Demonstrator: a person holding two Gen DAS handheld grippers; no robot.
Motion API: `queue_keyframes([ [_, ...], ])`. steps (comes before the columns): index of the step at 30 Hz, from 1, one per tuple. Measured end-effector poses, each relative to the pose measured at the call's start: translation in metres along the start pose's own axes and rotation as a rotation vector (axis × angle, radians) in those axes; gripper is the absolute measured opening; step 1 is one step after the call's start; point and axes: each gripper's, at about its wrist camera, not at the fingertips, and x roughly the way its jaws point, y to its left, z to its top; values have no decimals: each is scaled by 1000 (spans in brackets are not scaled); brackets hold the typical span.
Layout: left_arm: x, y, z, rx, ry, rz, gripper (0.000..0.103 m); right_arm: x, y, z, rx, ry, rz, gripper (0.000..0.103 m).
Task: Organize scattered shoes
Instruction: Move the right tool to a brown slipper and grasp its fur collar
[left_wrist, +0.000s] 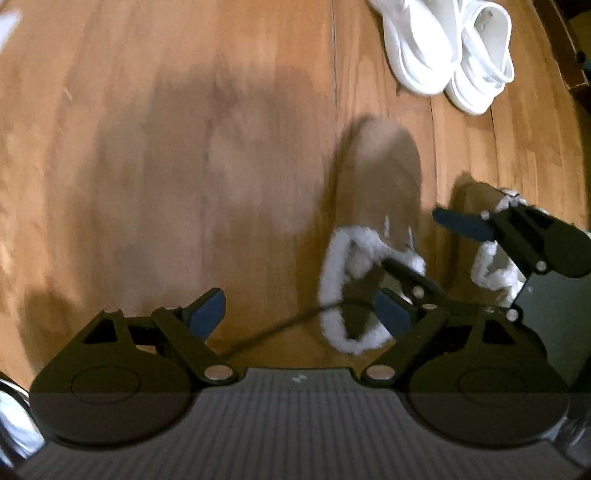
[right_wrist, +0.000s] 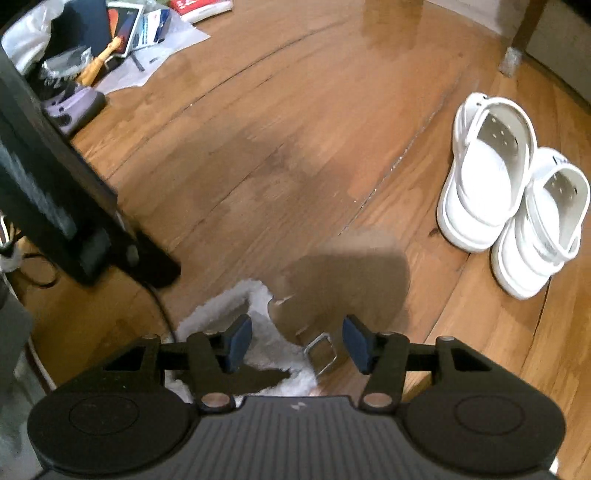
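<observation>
Both tan fleece-lined slippers (left_wrist: 376, 206) lie on the wooden floor (left_wrist: 184, 147) near the paired white clogs (right_wrist: 513, 192). The left gripper (left_wrist: 299, 310) and right gripper (right_wrist: 297, 343) stand apart, empty. Any grasp should take a slipper's firm edge, not loose fleece
</observation>
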Motion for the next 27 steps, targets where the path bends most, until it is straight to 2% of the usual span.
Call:
queue_keyframes([
  [3,3,1,0,-14,13,1,89,4,2,2,-21,2,1,56],
  [11,-13,1,5,-16,-34,18,92,13,5,5,-78,9,5,61],
  [16,-9,12,8,-64,-14,13,92,21,5,4,-119,15,13,60],
  [18,-14,18,10,-91,-26,10,92,25,5,4,-136,17,16,50],
  [22,-31,23,14,-119,-72,-30,95,31,6,5,-155,10,5,47],
  [25,-30,23,13,-111,-77,-7,95,35,7,5,-168,4,-4,49],
  [27,-29,23,13,-105,-80,8,95,38,7,5,-177,0,-10,56],
])
